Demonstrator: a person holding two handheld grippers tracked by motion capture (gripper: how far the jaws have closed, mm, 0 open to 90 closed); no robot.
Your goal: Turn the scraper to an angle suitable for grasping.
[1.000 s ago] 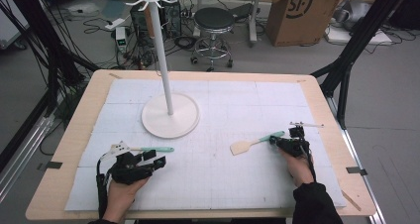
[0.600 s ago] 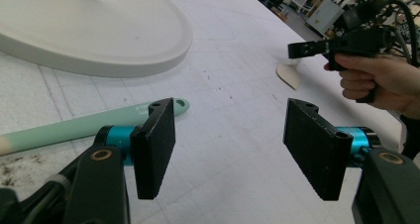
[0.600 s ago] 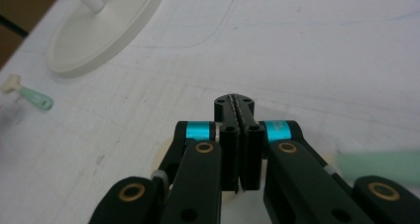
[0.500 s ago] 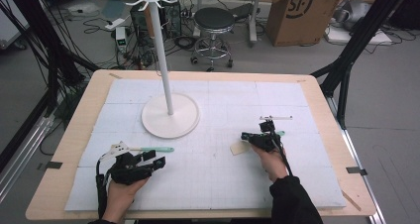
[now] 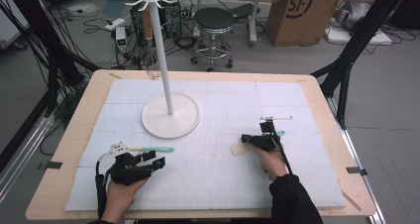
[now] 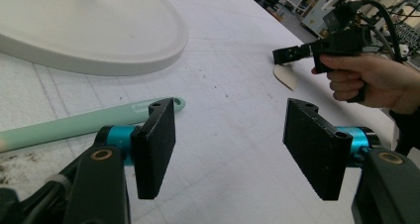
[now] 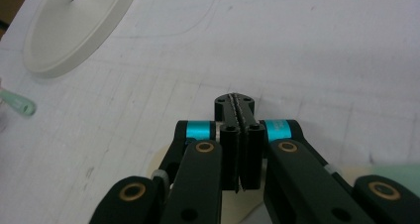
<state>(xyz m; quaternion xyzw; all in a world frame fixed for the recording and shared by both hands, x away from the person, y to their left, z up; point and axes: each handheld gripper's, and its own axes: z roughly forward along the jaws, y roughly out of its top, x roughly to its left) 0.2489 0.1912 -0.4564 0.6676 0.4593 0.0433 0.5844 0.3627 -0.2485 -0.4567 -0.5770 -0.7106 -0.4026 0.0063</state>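
Two spatulas are lying flat on the white surface (image 5: 307, 115), well apart. The left spatula (image 5: 148, 149) is showing a mint-green handle that is running level across the high view, with a small hole at its free end; its other end is passing under the left hand-held gripper (image 5: 153, 160). The right spatula (image 5: 240, 149) is showing a pale cream blade pointing left, while its mint-green handle end (image 5: 281, 133) is peeking out past the right hand-held gripper (image 5: 246, 139), which is hovering over its middle.
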